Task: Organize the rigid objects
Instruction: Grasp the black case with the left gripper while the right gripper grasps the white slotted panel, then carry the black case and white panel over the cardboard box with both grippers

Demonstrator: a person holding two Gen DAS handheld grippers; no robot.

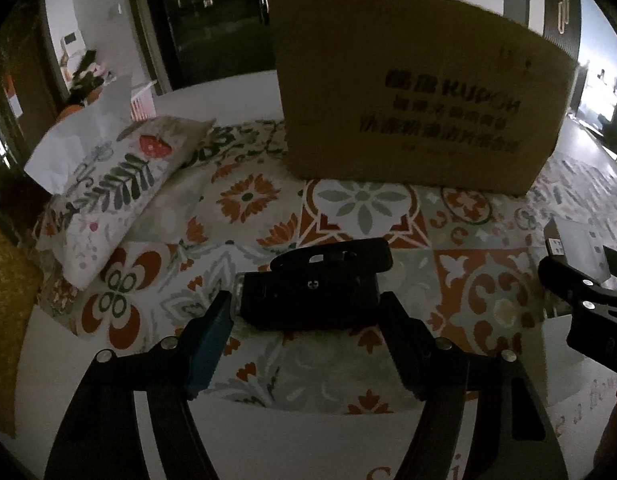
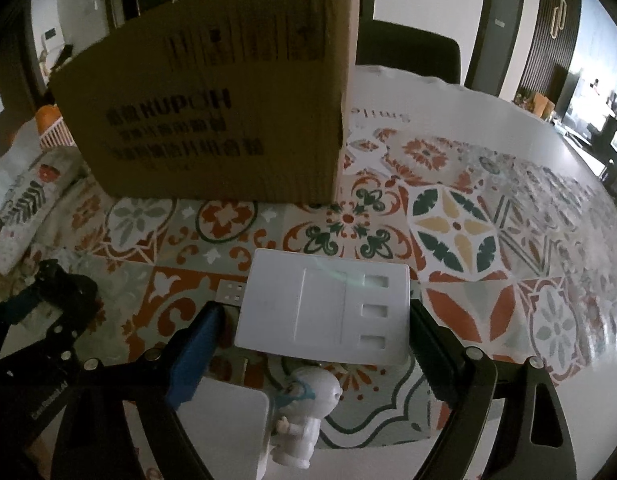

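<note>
Here, white switch plate (image 2: 323, 309) (rectangular cutouts)

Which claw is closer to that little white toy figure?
Right. The right claw straddles a white plate, with the white figurine just beneath it. The left claw sits farther off, around a black device.

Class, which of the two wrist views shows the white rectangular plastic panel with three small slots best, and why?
The right wrist view: the white rectangular plastic panel fills the centre between the right claw fingers, its whole face and three slots visible. The left wrist view catches only a pale corner of it at the right edge, beside the other claw.
</note>
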